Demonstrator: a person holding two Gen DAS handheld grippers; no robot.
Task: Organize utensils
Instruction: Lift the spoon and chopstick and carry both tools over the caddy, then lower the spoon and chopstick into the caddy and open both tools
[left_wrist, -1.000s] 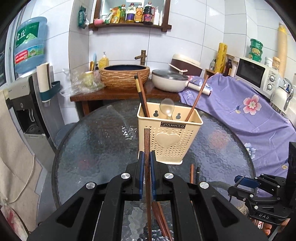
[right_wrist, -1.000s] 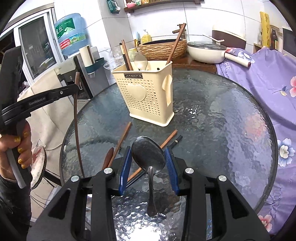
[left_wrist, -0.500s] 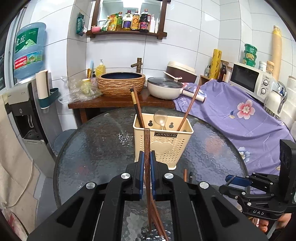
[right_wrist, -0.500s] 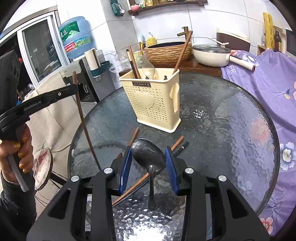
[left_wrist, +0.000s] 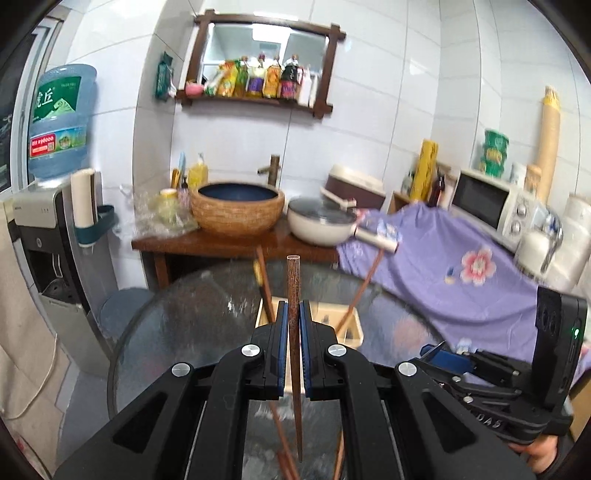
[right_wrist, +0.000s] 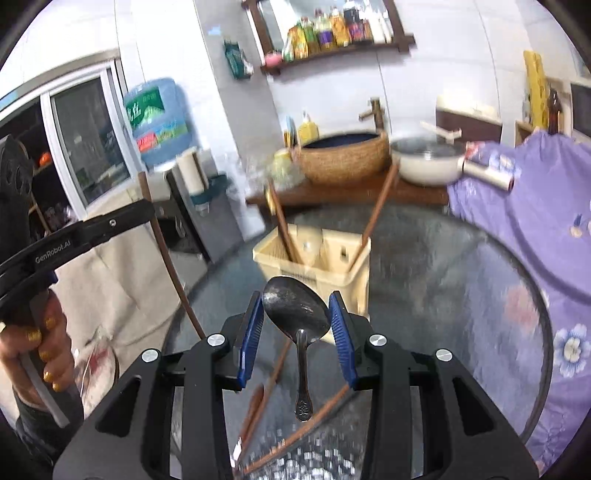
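Note:
My left gripper (left_wrist: 291, 314) is shut on a dark wooden chopstick (left_wrist: 294, 295), held upright above the round glass table (left_wrist: 177, 321); the same chopstick shows in the right wrist view (right_wrist: 173, 266). My right gripper (right_wrist: 295, 314) is shut on a metal spoon (right_wrist: 295, 308) by its bowl, handle hanging down. The cream utensil holder (right_wrist: 321, 266) stands beyond both grippers and holds chopsticks (right_wrist: 380, 203) and a spoon (right_wrist: 310, 240). It is partly hidden behind my left gripper's fingers in the left wrist view (left_wrist: 349, 325).
Several loose chopsticks (right_wrist: 273, 376) lie on the glass below the grippers. A wooden side table (left_wrist: 221, 240) with a woven basin (left_wrist: 236, 206) and a pan (left_wrist: 321, 221) stands behind. A purple cloth (left_wrist: 461, 273) covers the right side. A water dispenser (left_wrist: 48, 236) is left.
Both grippers have risen with their loads. The holder now sits lower and nearer in both views. The view is blurred by motion.

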